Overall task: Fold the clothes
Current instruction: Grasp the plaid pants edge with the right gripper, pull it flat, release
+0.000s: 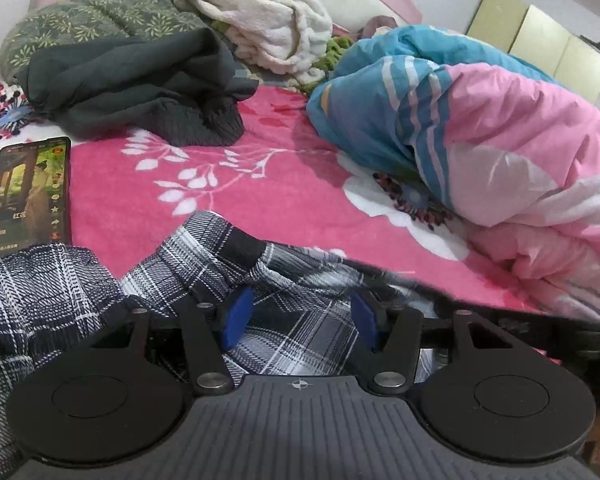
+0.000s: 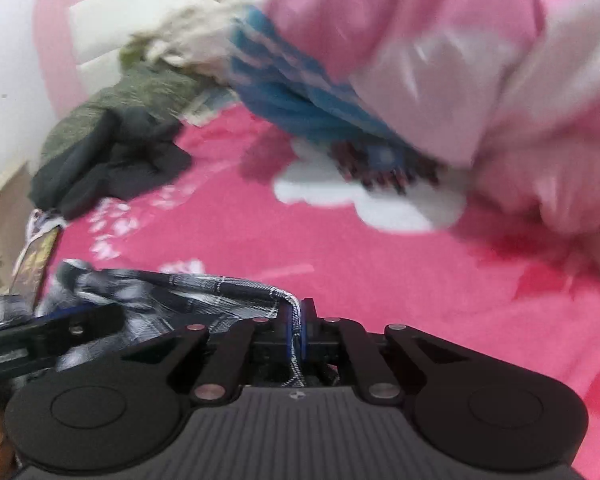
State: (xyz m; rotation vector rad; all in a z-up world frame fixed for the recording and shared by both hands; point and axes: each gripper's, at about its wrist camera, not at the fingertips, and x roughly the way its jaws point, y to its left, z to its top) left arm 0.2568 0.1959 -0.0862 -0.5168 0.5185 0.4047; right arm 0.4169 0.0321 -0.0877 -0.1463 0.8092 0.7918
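At the far left of my left wrist view a phone (image 1: 28, 196) lies on the pink floral bedsheet (image 1: 260, 208) with its screen lit, its near end touching the plaid garment (image 1: 60, 292). That dark blue and white plaid cloth is bunched along the near edge of the bed, spreading from the left side across under my left gripper (image 1: 300, 316). My left gripper's blue pads (image 1: 236, 316) stand apart, with a fold of the plaid lying between them; I cannot tell whether they press on it.

Farther back on the left sits a dark grey garment (image 1: 140, 96) heaped against a green patterned quilt (image 1: 80, 24). Right of those, at the far middle, is a cream fleece blanket (image 1: 268, 28). On the right a rolled duvet (image 1: 480, 128) in pink, white and blue stripes rests on the sheet.

In my right wrist view, which is blurred, the plaid garment (image 2: 172, 292) runs in from the near left, and my right gripper (image 2: 298, 332) is clamped on its edge, the pads pinched together with the cloth drawn taut between them. My left gripper (image 2: 40, 332) shows at the near left edge, on the same cloth. The duvet (image 2: 440, 60) fills the far right.
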